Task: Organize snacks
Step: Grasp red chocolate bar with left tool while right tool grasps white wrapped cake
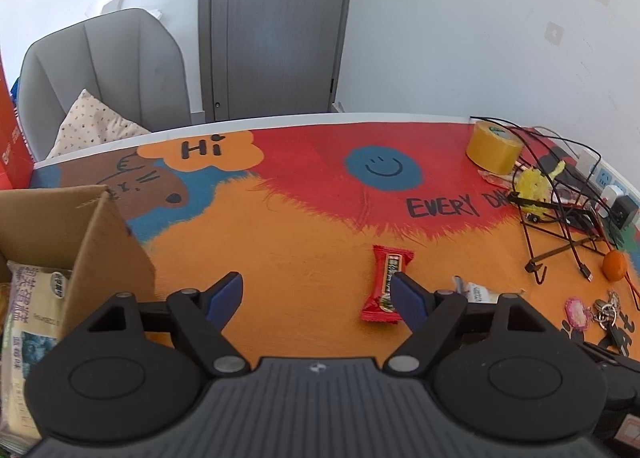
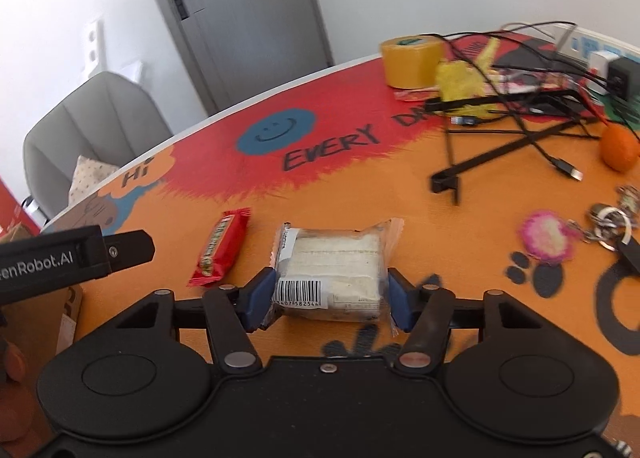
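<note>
A clear-wrapped white cake packet (image 2: 332,266) with a barcode lies on the orange table mat (image 2: 280,198). My right gripper (image 2: 330,294) is down around it, one blue pad touching each side of the wrapper. To its left lies a red snack bar (image 2: 222,248). In the left wrist view my left gripper (image 1: 316,278) hangs open over the mat with nothing between its fingers, and its right finger covers part of the red snack bar (image 1: 390,262). A cardboard box (image 1: 100,242) at the left holds a pale snack bag (image 1: 32,298). The white packet (image 1: 480,292) peeks out past the linkage.
At the back right stand a yellow tape roll (image 1: 494,148), a black wire stand (image 1: 560,226) with tangled cables and a power strip (image 1: 604,182). An orange (image 1: 614,265) and keys with a pink charm (image 1: 578,310) lie at the right. A grey chair (image 1: 104,70) stands behind the table.
</note>
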The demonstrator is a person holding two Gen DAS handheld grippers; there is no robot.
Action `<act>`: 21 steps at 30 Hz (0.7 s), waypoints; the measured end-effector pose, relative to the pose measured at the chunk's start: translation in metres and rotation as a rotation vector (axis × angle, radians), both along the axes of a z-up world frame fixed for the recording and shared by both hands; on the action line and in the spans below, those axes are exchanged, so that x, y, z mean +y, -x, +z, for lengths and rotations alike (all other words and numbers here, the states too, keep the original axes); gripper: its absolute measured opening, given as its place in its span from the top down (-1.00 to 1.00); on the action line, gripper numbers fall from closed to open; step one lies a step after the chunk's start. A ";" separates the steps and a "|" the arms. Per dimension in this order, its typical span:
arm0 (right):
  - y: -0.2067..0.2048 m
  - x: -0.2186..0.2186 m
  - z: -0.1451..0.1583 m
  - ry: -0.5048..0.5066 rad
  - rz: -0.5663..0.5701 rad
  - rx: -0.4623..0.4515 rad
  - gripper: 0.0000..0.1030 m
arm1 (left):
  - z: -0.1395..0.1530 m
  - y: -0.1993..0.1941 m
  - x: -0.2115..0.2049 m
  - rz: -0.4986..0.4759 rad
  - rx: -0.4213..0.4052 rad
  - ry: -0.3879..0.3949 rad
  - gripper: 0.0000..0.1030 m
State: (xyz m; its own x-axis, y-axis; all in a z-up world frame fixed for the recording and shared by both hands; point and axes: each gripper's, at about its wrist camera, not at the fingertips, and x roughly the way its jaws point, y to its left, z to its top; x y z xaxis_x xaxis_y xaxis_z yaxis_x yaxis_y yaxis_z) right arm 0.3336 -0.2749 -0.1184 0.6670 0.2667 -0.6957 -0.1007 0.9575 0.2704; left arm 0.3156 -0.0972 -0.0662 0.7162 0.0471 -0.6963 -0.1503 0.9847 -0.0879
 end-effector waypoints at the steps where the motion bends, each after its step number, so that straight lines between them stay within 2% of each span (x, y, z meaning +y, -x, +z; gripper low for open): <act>1: 0.001 -0.003 0.000 -0.002 -0.007 0.000 -0.10 | -0.001 -0.001 -0.002 -0.004 0.003 0.001 -0.57; 14: 0.018 -0.042 -0.003 -0.007 -0.091 -0.008 -0.10 | -0.027 -0.018 -0.035 -0.036 0.031 -0.034 -0.53; 21: 0.016 -0.039 -0.004 0.014 -0.095 -0.021 -0.28 | -0.035 -0.028 -0.047 -0.050 0.022 -0.061 -0.48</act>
State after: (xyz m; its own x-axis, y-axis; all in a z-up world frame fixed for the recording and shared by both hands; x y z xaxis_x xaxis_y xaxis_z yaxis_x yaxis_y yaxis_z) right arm 0.3178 -0.3136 -0.1221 0.7033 0.1917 -0.6845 -0.0147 0.9667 0.2556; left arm 0.3438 -0.1444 -0.1016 0.7036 0.0547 -0.7085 -0.1021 0.9945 -0.0247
